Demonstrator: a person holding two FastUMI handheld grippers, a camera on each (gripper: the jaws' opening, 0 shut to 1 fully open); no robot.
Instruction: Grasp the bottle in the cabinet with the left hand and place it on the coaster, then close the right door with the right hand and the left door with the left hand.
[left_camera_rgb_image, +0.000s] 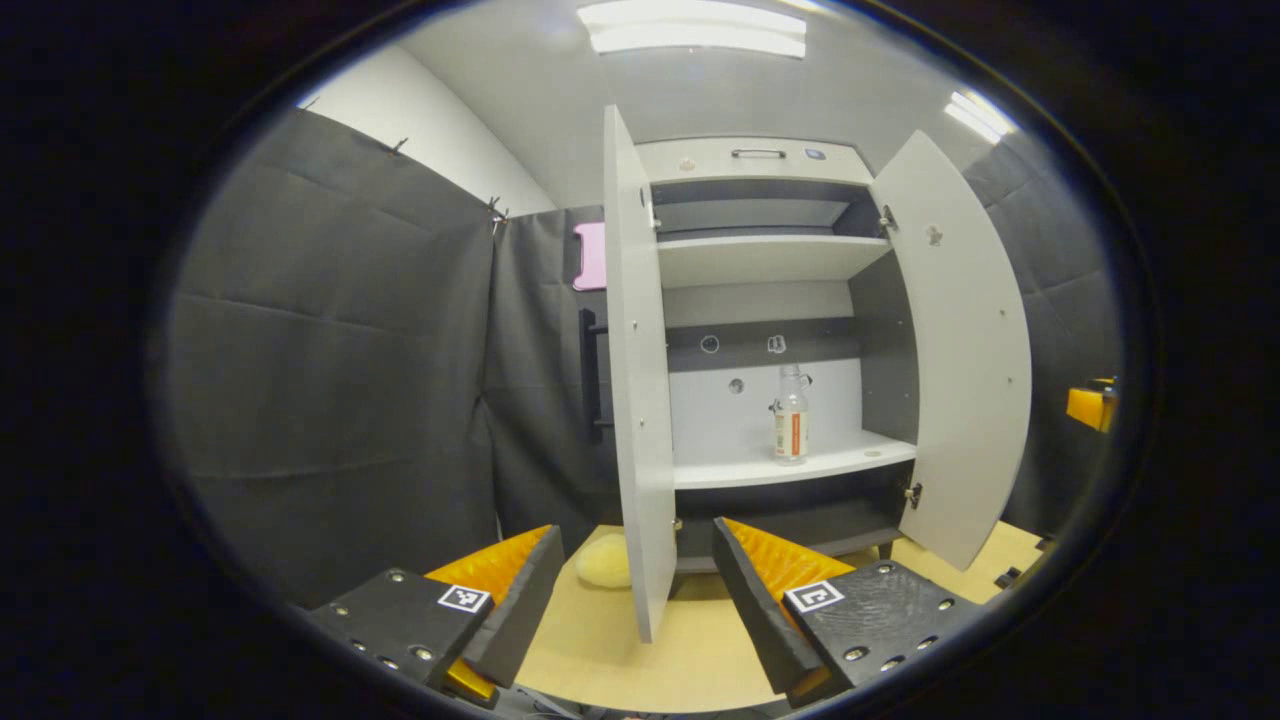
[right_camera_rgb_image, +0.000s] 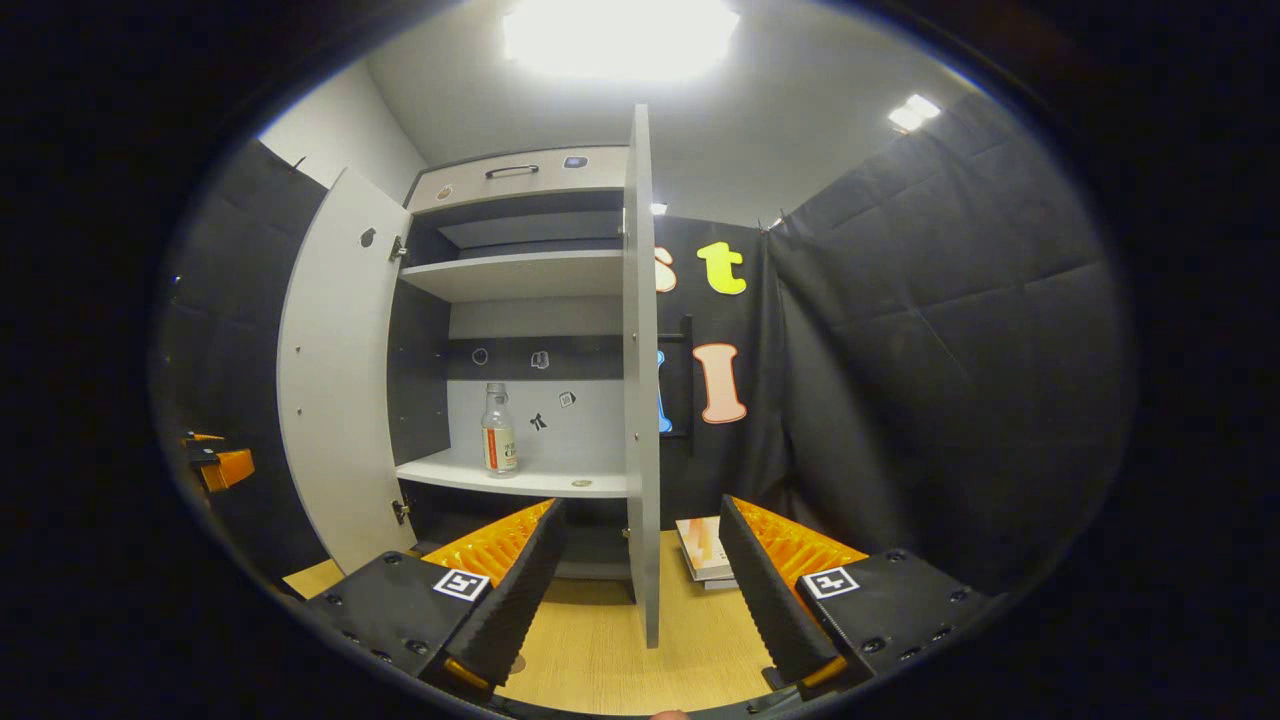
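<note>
The setting is a recording booth, not a lived-in home. Black padded cloth (left_camera_rgb_image: 340, 340) hangs on every side and is pinned at its upper edge against a plain white wall (left_camera_rgb_image: 420, 120). Flat ceiling light panels (left_camera_rgb_image: 692, 28) provide even lighting from above. A single grey cabinet (left_camera_rgb_image: 760, 160) stands on a pale wooden desk (left_camera_rgb_image: 620, 640), both doors open, with nearly bare shelves (left_camera_rgb_image: 770, 258). A small stack of books (right_camera_rgb_image: 705, 548) lies on the desk beside the cabinet.
</note>
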